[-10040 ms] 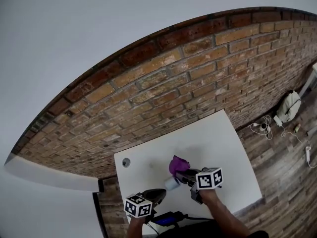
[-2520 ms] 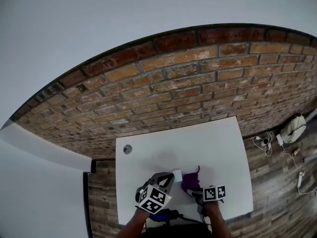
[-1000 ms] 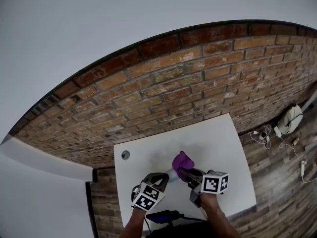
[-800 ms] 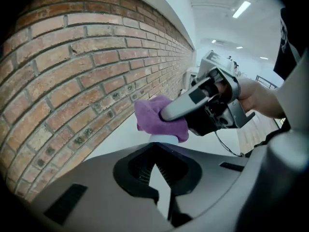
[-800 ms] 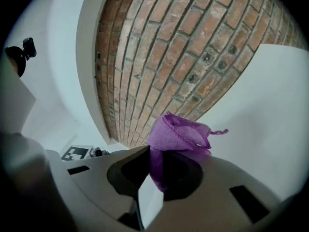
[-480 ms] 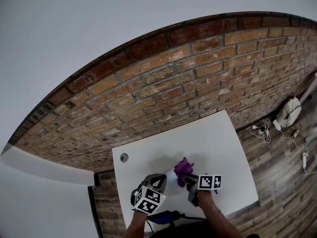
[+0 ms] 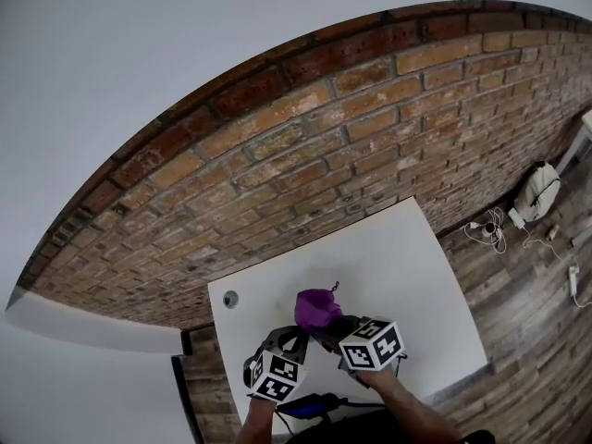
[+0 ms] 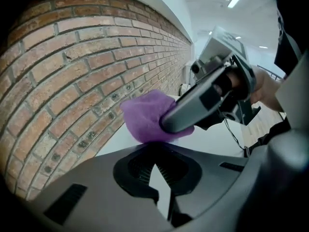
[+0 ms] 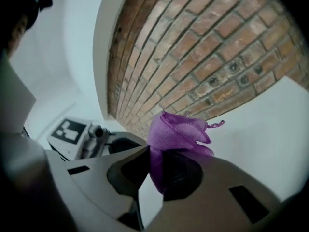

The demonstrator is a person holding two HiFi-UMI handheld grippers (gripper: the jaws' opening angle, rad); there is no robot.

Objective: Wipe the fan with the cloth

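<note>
My right gripper [image 7: 326,326] is shut on a bunched purple cloth [image 7: 317,307], which sticks up from between its jaws [image 9: 176,131]. It holds the cloth just beyond the tips of my left gripper [image 7: 297,339], over the white table [image 7: 407,266]. In the left gripper view the cloth [image 8: 145,116] and the right gripper's fingers [image 8: 186,112] fill the space straight ahead of the left jaws, which stand shut. The fan does not show clearly in any view; cloth and grippers cover that spot. The left gripper's marker cube [image 9: 69,131] sits at the left of the right gripper view.
A brick wall [image 7: 351,128] runs along the table's far edge. A small round hole [image 7: 230,299] lies in the table's far left corner. A dark blue-black device [image 7: 310,405] rests at the near edge. Cables and a white appliance [image 7: 538,197] lie on the wooden floor at the right.
The right gripper has swung left with the cloth and rolled, bringing the cloth over the left gripper's tips. The small white object seen there before is now covered. The left gripper stayed put.
</note>
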